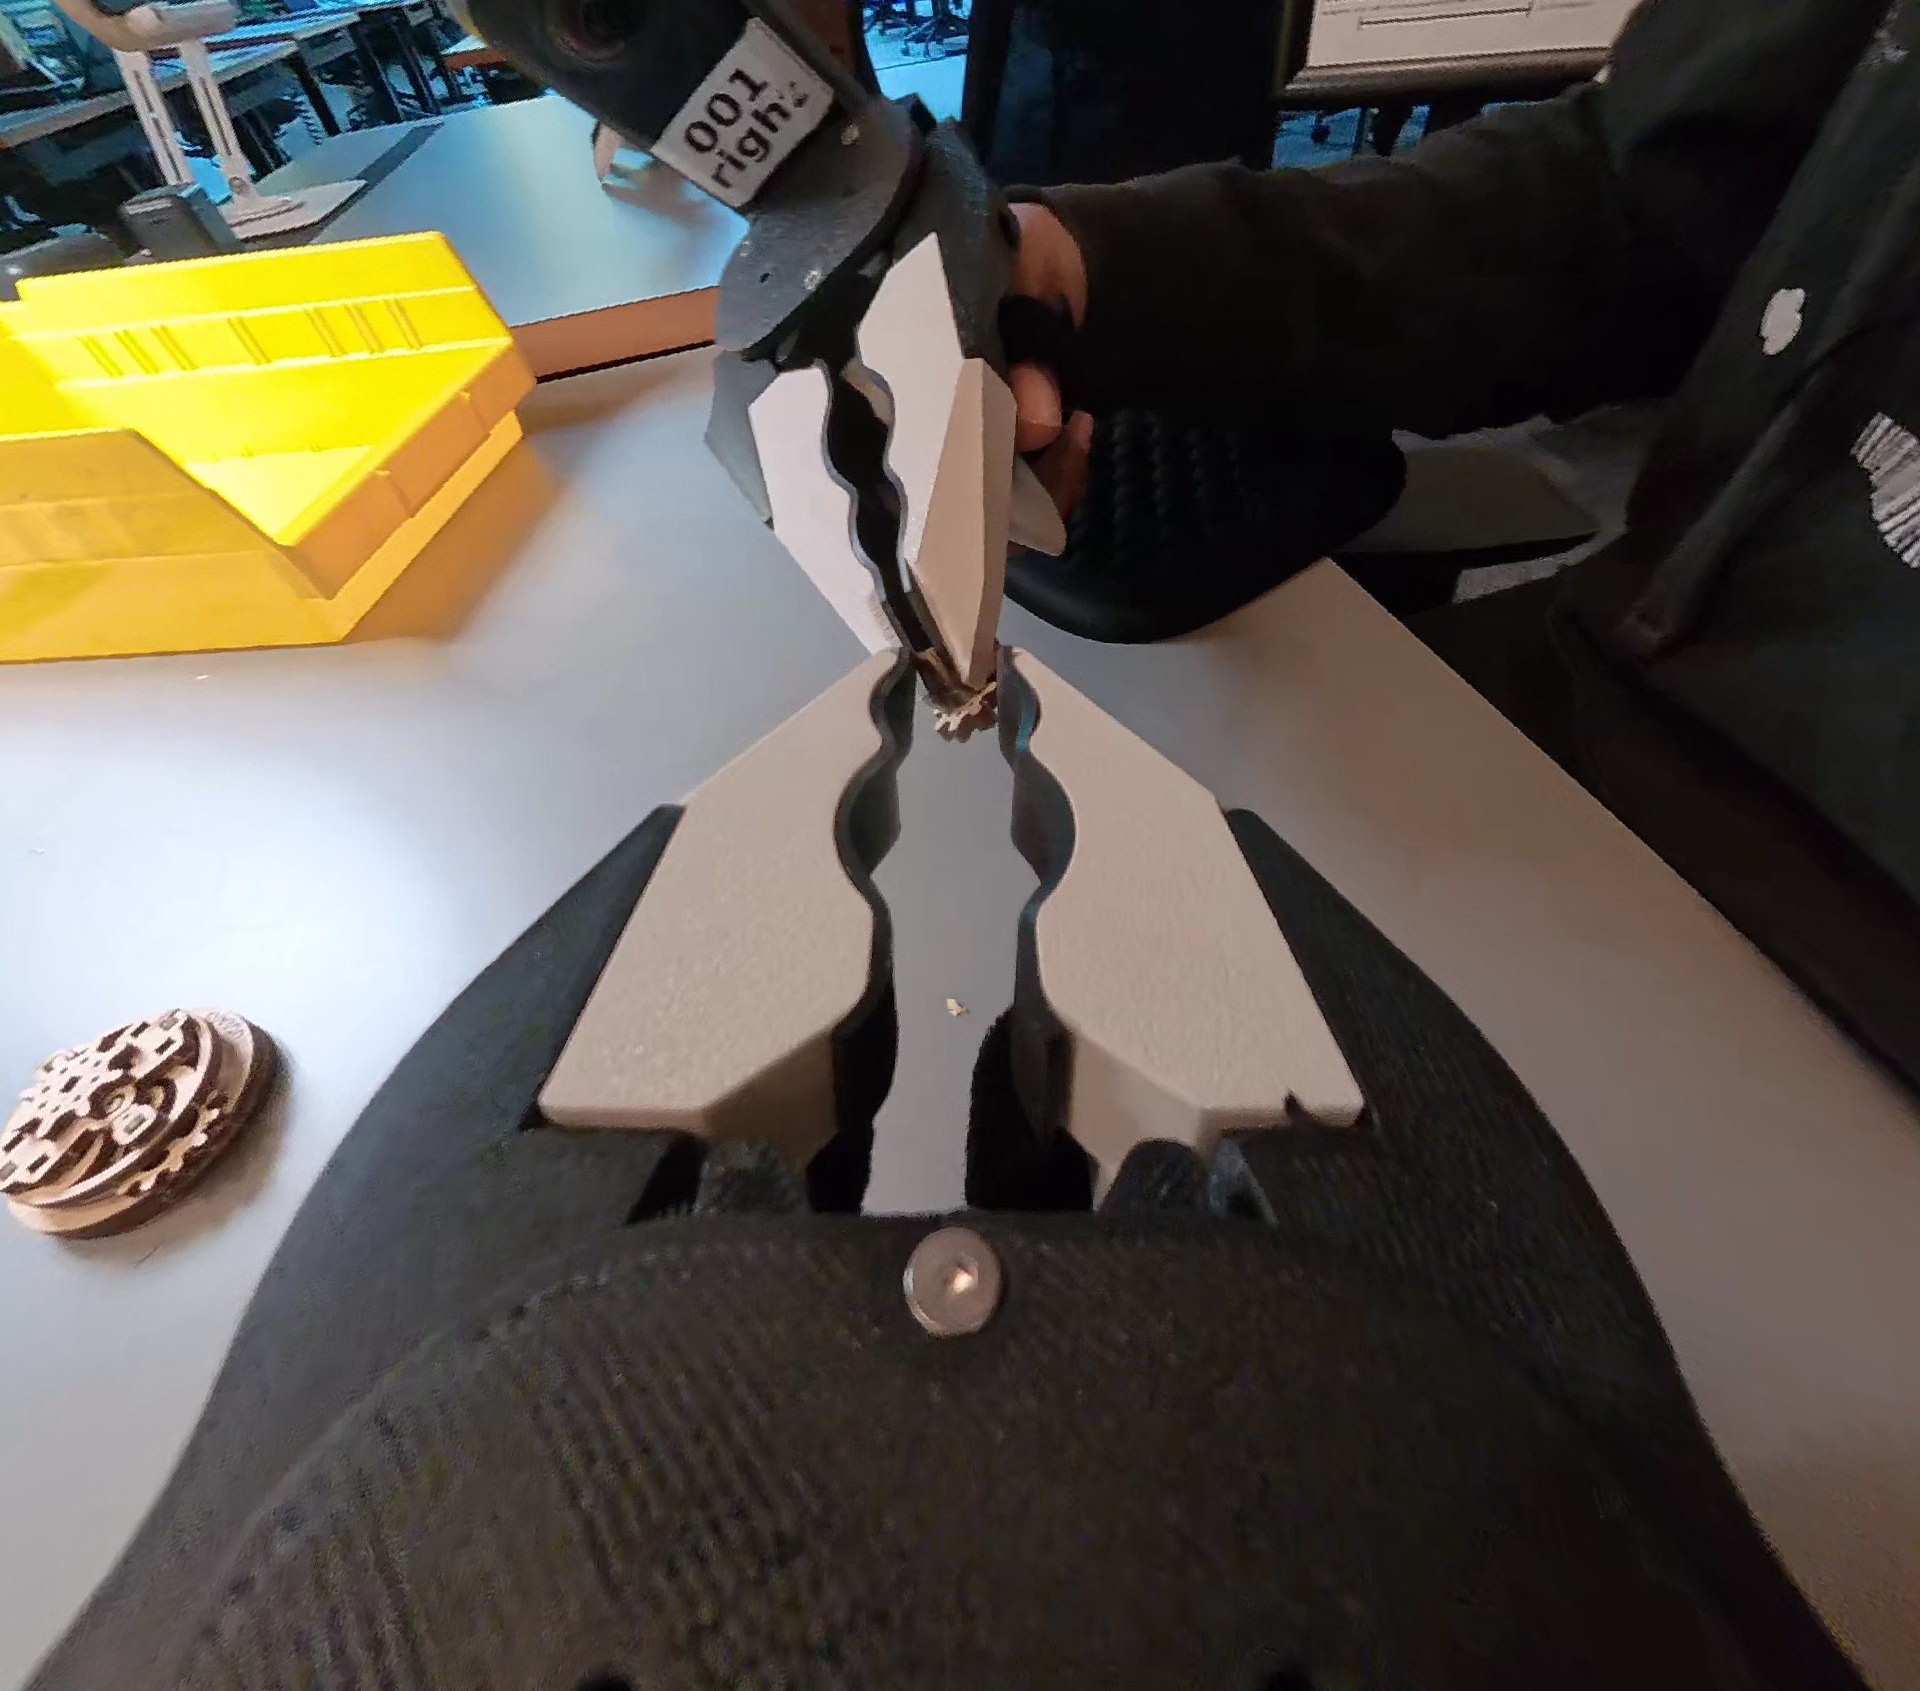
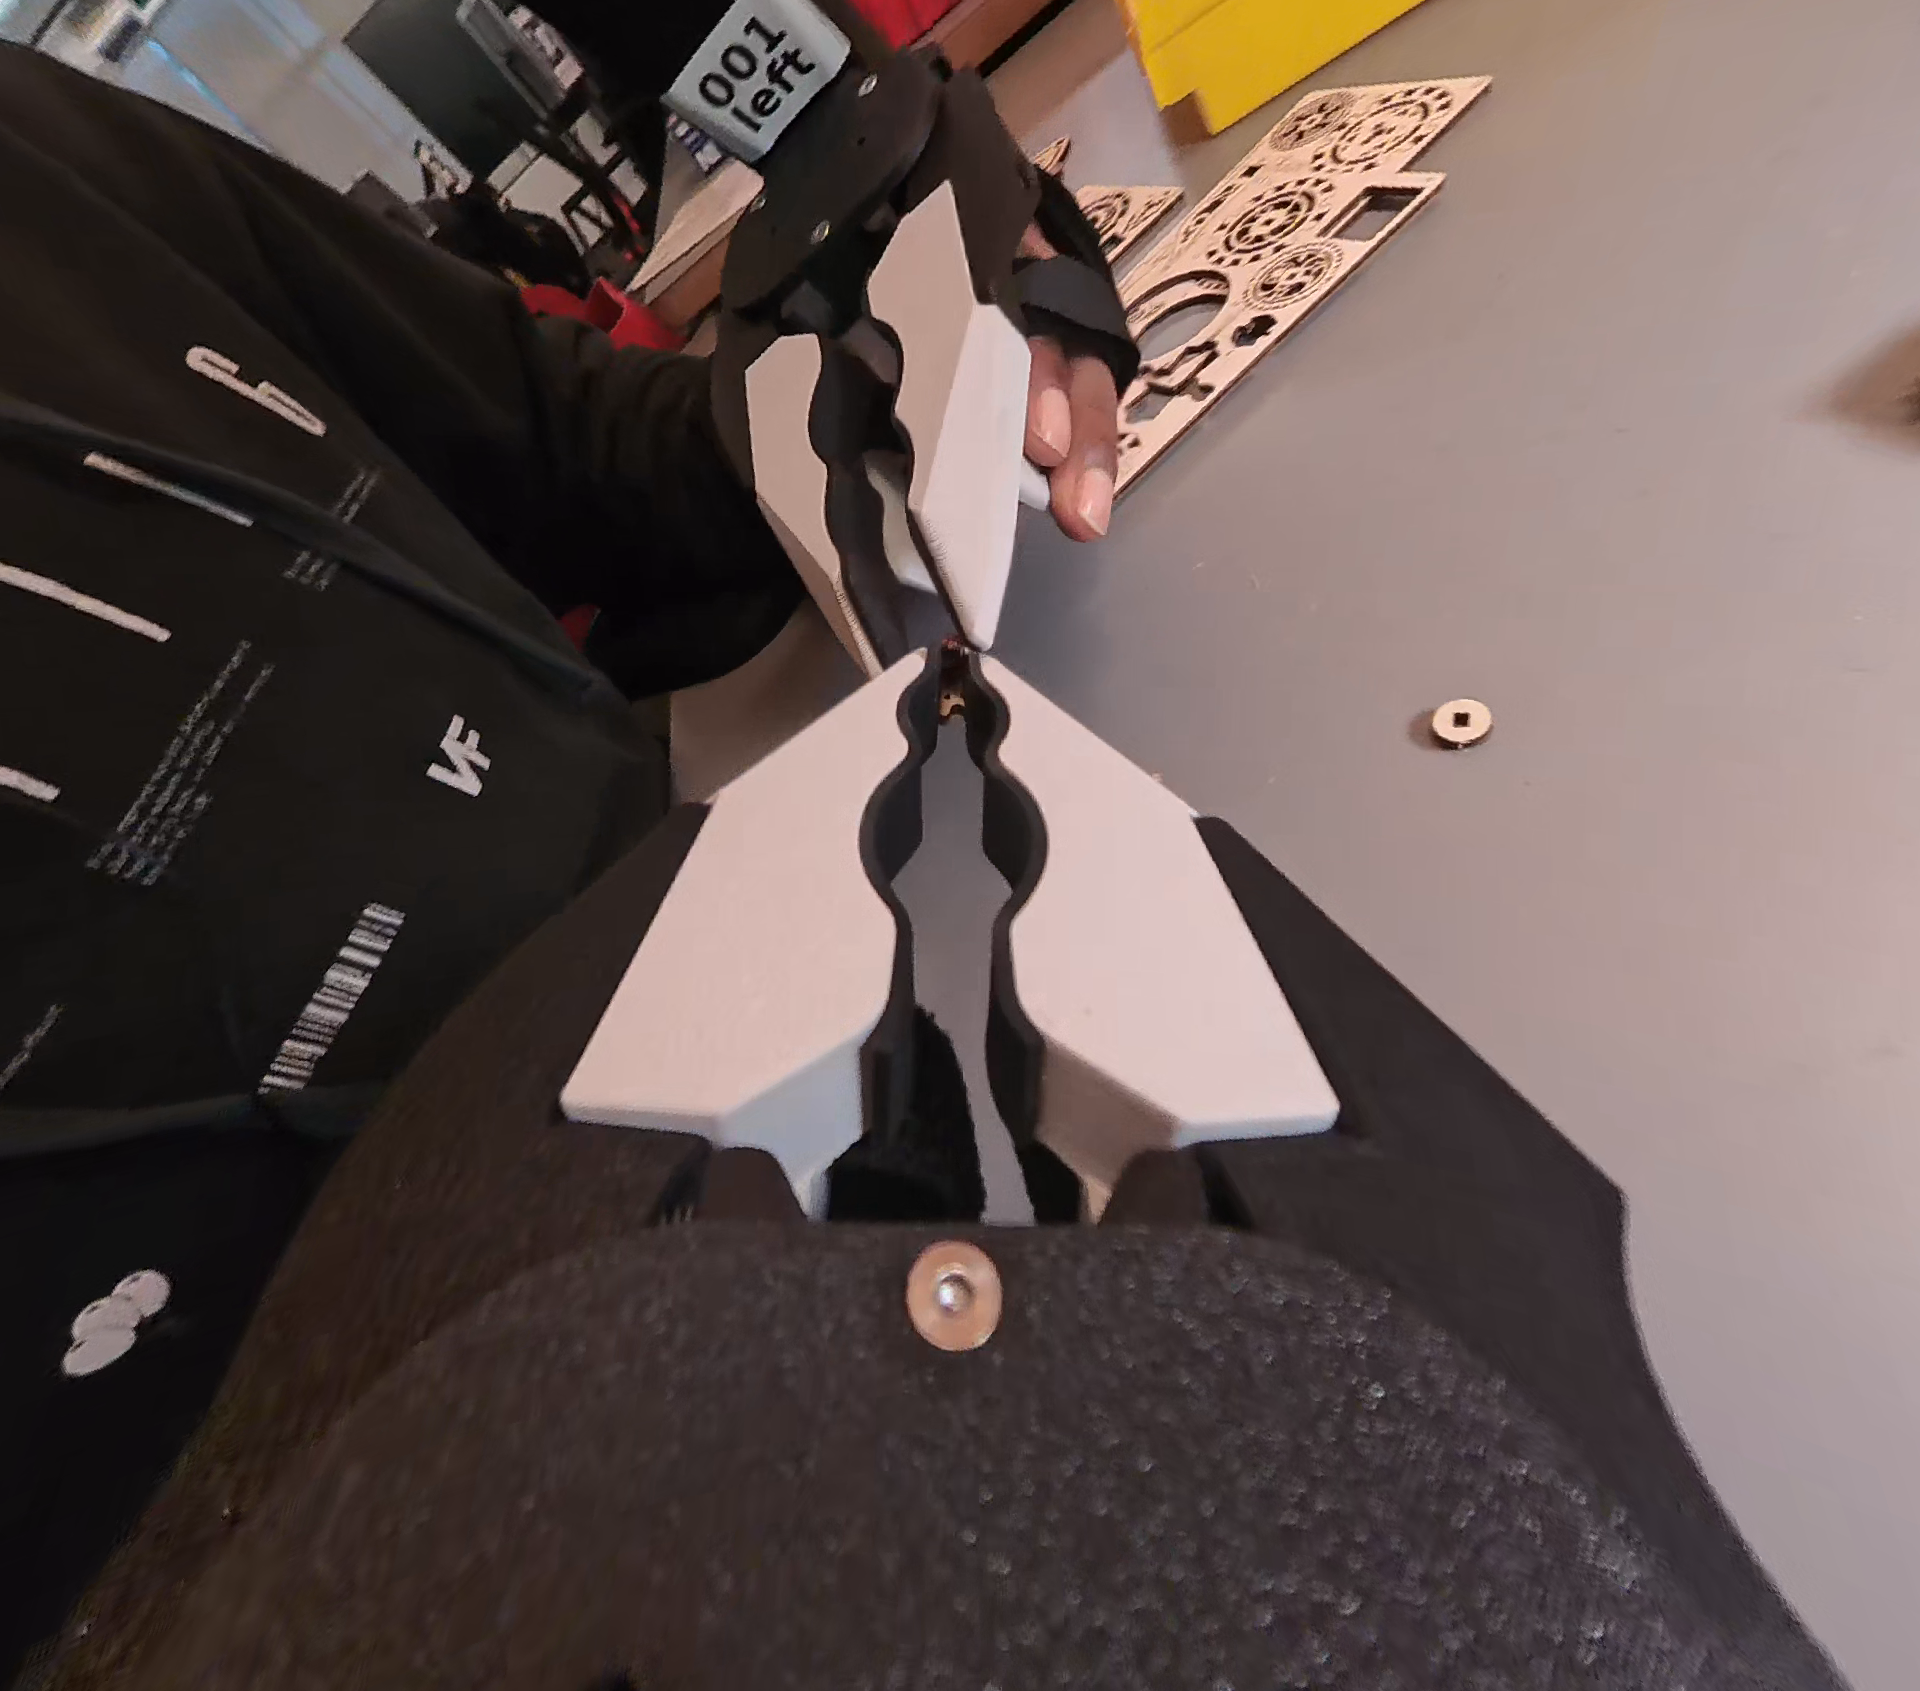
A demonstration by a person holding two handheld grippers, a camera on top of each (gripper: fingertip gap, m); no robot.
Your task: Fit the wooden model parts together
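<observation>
Part in hand: small pale toothed wooden gear piece (image 1: 961, 706), held above the table right where the two sets of fingertips meet; in my right wrist view only a sliver of it shows (image 2: 951, 699).
Key relation: the piece sits dead ahead of both tips, on my left gripper's centre line; the right gripper comes at it steeply from above and beyond, tip to tip. Neither hand is nearer; both are on it.
Long axis: too small and covered for me to tell.
Left gripper (image 1: 958, 673): white fingers nearly closed at the tips, a narrow gap behind; I judge them pinched on the piece.
Right gripper (image 2: 951, 673): tips drawn together on the same piece, or on a second part mated to it; I cannot tell which.
Step, my judgement: pressing or aligning two small parts against each other.
Finished stack: round brown layered wooden gear assembly (image 1: 130, 1122), lying flat on the table well to my left.
Source sheets: flat pale laser-cut plywood sheets (image 2: 1288, 228), beyond the left gripper, apart from the work.
Loose part: small round wooden washer with a square hole (image 2: 1460, 724), alone on the table to the right.
Bins: yellow plastic bins (image 1: 249, 436), far left.
Surface: grey table (image 1: 312, 810).
Obstruction: nothing stands between the tips; my own fingers hide the joint.
</observation>
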